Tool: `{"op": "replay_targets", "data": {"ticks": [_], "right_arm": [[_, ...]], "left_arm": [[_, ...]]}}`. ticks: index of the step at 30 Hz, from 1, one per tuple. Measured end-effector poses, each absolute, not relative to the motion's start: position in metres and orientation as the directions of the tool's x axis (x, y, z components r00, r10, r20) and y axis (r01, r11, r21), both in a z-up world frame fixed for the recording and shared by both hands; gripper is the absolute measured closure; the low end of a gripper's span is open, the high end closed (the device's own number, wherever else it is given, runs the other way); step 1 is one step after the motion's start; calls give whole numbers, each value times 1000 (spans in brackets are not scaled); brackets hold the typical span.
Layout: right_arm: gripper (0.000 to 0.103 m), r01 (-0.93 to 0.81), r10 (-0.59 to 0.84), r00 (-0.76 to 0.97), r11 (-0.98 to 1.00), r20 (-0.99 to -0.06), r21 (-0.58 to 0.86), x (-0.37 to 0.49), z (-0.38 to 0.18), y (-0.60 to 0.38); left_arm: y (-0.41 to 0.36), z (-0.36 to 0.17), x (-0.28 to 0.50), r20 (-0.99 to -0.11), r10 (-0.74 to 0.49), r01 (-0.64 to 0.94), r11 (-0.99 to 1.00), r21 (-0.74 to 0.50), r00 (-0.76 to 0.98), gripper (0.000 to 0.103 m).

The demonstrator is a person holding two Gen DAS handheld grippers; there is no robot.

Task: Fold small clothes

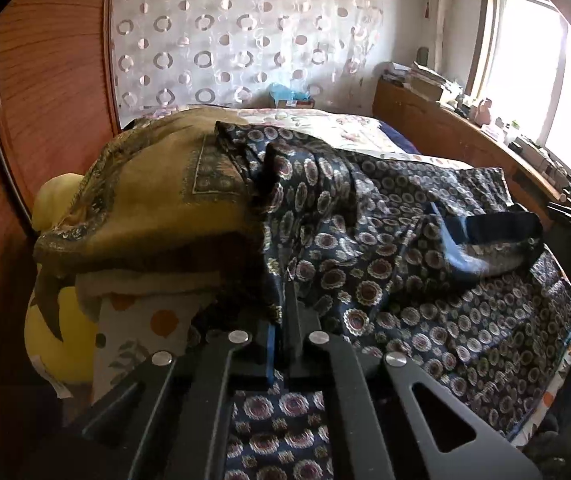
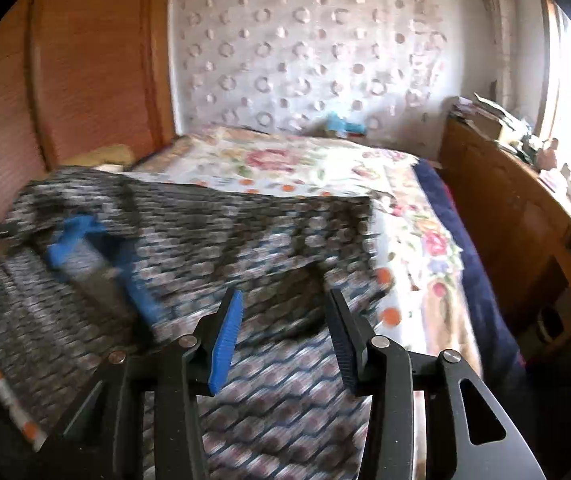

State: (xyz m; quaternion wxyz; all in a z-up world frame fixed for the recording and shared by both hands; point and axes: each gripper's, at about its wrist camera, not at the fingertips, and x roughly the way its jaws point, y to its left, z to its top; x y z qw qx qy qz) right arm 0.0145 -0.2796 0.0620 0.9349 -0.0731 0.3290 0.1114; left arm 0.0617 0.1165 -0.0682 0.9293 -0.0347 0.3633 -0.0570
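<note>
A dark navy garment (image 1: pixel 405 280) printed with round flower medallions lies spread over the bed, its blue-lined collar (image 1: pixel 493 228) up toward the right. My left gripper (image 1: pixel 281 320) is shut on a fold of this garment at its near left edge, and the cloth rises out of the closed fingers. In the right wrist view the same garment (image 2: pixel 245 232) is motion-blurred, its blue collar (image 2: pixel 77 240) at the left. My right gripper (image 2: pixel 285 320) hangs open just above the cloth, blue pad left, black pad right, with nothing pinched between them.
A pile of yellow and patterned folded cloths (image 1: pixel 145 200) sits left of the garment. The floral bedsheet (image 2: pixel 285 164) stretches behind it. A wooden panel (image 1: pixel 45 80) stands at the left, and a cluttered wooden cabinet (image 2: pixel 505 208) runs under the window at the right.
</note>
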Motion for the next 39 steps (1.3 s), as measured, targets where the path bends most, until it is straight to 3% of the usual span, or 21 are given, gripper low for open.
{"op": "replay_targets", "data": {"ticks": [8,9,11,14,19,22,34,36,38,39], "right_arm": [[59,-208,38,689,967,-723,-149,71,41,-274],[64,-201,21,682,966,-731,-160,73,39,-273],[95,-202,22,672,967,-740,-154,71,35,-276],[101,-202,50,708,970,-705,-133,50,43,-284],[102,-170,104,804,984,-586,-59,-18,72,-304],[102,-146,120,830,989,-544,-5,-59,73,-318],[102,-130,139,798,990,-586,58,-136,76,-348],[96,-126,125,805,991,-581,38,-125,83,-344],[70,-118,99,813,993,-573,5,-112,88,-338],[62,-126,109,821,992,-560,8,-108,92,-336]], "left_arm": [[115,-53,30,-632,-171,98,984,-149,756,101],[114,-53,30,-631,-172,98,984,-151,757,101],[113,-52,27,-629,-179,101,982,-158,757,101],[114,-51,24,-623,-189,105,980,-170,759,101],[120,-47,12,-602,-211,93,971,-221,770,101],[127,-45,6,-596,-214,85,968,-238,774,101],[134,-56,2,-629,-165,49,979,-197,760,101],[136,-58,1,-629,-166,47,978,-202,760,101],[136,-61,1,-635,-157,42,980,-192,757,101],[136,-62,0,-637,-153,41,982,-187,755,101]]}}
